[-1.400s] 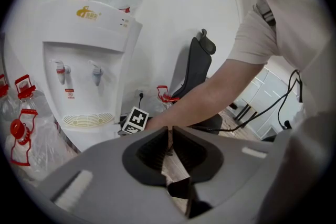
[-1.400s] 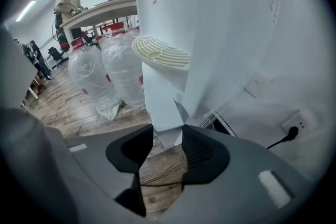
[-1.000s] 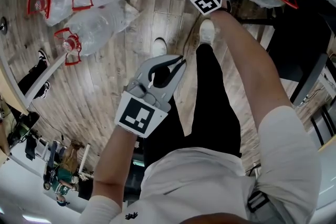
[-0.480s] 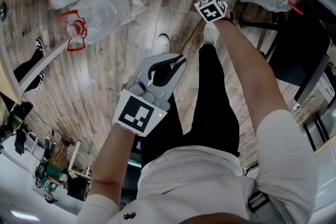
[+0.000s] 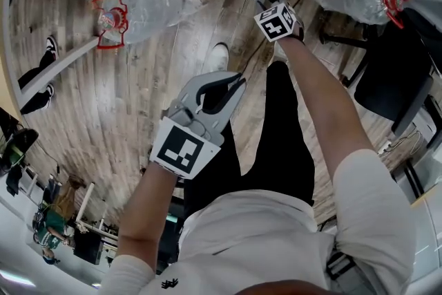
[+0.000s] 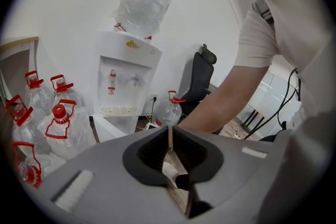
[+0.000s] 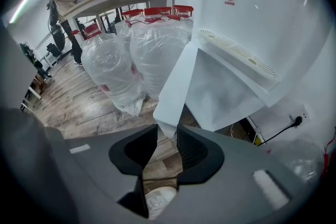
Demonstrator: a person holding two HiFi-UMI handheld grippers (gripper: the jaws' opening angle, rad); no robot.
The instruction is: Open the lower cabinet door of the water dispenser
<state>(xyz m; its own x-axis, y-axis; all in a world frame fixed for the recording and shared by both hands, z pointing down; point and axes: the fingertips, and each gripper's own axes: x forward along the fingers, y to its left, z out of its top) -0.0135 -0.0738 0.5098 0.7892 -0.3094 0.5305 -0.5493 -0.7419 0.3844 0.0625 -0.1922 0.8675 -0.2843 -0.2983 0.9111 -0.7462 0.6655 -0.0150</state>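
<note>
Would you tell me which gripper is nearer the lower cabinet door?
Right. The right gripper, jaws just closing, straddles the cabinet door corner; the left gripper hangs well back.

Beyond the left gripper (image 6: pixel 169 134), grey itself, the water dispenser (image 6: pixel 126 81) is white. Left of it, clear jugs (image 6: pixel 63 131) carry red handles.

Counted: one water dispenser (image 6: pixel 127 81), bearing one lower cabinet door (image 7: pixel 176 86) and one inverted bottle (image 6: pixel 146 1) on top. On the floor, red-handled water bottles (image 6: pixel 62 123): at least five clustered at one side of the dispenser, one lone bottle (image 6: pixel 169 112) at the other. One office chair (image 6: pixel 198 77). Two claws: left claw (image 6: pixel 169 136), right claw (image 7: pixel 167 134).
</note>
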